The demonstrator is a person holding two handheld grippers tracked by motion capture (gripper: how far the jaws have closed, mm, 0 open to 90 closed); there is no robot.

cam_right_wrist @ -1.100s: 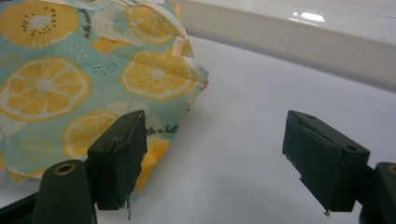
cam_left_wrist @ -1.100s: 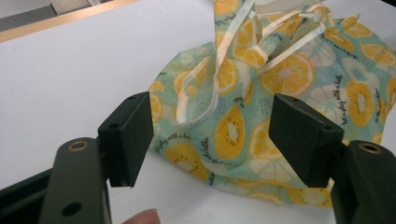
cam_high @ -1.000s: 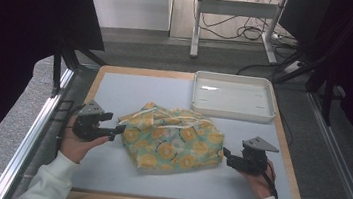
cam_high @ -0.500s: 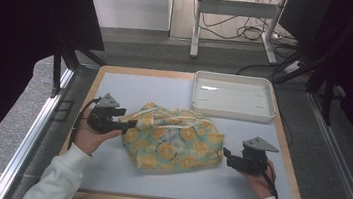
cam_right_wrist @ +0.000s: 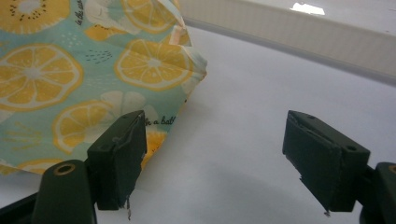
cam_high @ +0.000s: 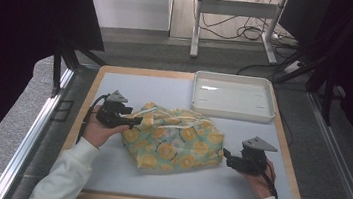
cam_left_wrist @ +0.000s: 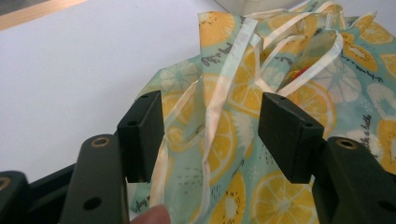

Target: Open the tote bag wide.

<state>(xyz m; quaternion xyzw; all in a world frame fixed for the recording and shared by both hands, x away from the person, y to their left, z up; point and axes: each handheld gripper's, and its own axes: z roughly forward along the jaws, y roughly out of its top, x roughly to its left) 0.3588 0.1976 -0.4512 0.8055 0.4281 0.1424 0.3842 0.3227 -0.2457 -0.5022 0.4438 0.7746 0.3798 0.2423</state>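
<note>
At the near edge of the surface (cam_high: 106, 172), both of the person's sleeves come in, and each hand carries a gripper. The right gripper (cam_high: 228, 158) sits low on the right, just beside the near right corner of the bag (cam_high: 175, 138), and its fingers (cam_right_wrist: 119, 154) stand wide apart with nothing between them. One finger is up against the edge of the cloth, the other is well clear over bare surface; whether that first one actually touches the bag, I cannot tell.

Over on the left, the left gripper (cam_high: 134, 121) is right at the bag's left end. Its fingers (cam_left_wrist: 142, 135) have just been closing in, and now they are part open, with the bag's pale ribbon (cam_left_wrist: 224, 93) and a fold of the lemon-print cloth hanging between them. The pads are not pressing on it yet: there is a gap on both sides. A fingertip of the person's hand shows just below the fingers.

The bag itself lies in the middle of the surface, bunched at the top where the ribbon gathers it.

Farther back, near the far right corner, sits a white tray (cam_high: 269, 110), apart from the bag.
</note>
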